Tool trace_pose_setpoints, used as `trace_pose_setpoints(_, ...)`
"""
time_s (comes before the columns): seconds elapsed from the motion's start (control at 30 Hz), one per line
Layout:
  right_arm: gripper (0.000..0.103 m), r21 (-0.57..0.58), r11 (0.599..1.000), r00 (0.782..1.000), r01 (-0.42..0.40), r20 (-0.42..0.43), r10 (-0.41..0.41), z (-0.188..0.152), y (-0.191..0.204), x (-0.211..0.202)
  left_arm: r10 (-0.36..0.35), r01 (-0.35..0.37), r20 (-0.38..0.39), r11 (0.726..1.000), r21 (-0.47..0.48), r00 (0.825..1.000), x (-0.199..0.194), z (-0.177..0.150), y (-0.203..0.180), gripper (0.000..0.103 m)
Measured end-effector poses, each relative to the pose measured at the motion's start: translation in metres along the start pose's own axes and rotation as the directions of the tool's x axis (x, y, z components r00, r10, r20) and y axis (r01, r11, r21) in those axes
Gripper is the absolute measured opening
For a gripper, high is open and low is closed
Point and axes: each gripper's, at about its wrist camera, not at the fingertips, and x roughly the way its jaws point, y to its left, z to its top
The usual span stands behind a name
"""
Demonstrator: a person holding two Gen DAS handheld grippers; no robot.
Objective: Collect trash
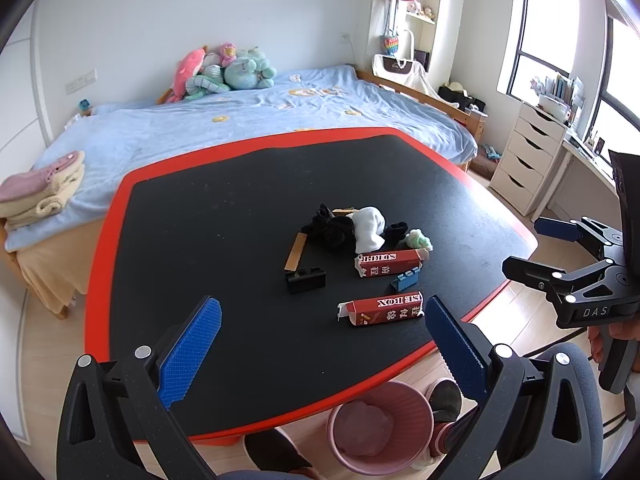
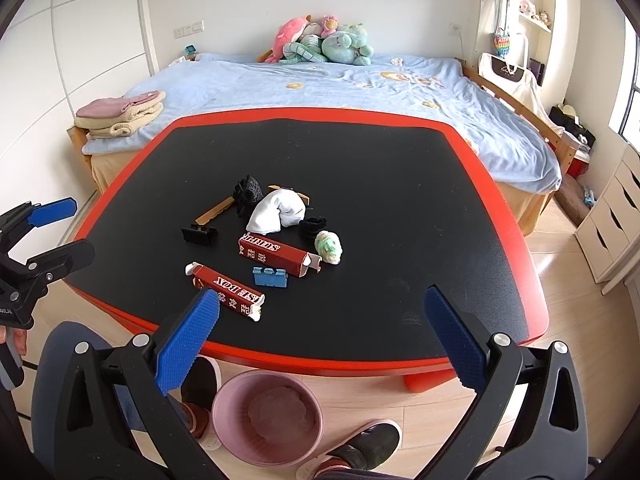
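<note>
Two red cartons lie on the black table: a near one (image 1: 382, 310) (image 2: 230, 298) and a far one (image 1: 390, 262) (image 2: 278, 255). Around them are a crumpled green-white wad (image 1: 419, 240) (image 2: 329, 245), a white sock (image 1: 369, 229) (image 2: 278, 208), black socks (image 1: 334, 224) (image 2: 248, 192), a blue clip (image 1: 407, 280) (image 2: 271, 277), a black clip (image 1: 306, 279) (image 2: 199, 235) and a wooden strip (image 1: 296, 251) (image 2: 214, 211). My left gripper (image 1: 322, 350) is open and empty above the table's near edge. My right gripper (image 2: 322, 338) is open and empty, also seen in the left wrist view (image 1: 532, 248).
A pink bin (image 1: 380, 426) (image 2: 267, 418) stands on the floor below the table's near edge, beside the person's feet. A bed (image 2: 320, 80) with plush toys and folded towels lies behind the table. White drawers (image 1: 524, 156) stand at the right.
</note>
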Motion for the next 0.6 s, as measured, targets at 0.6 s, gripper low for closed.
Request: trace_pose_setpoints(0.6, 0.1, 0.03, 0.999, 1.0, -0.024, -0.008, 0.024, 0.0017, -0.0028, 0.0, -0.001, 0.0, -0.008, 1.0, -0.014, 1.0, 0.0016, -0.0023, 0.0059, 0.098)
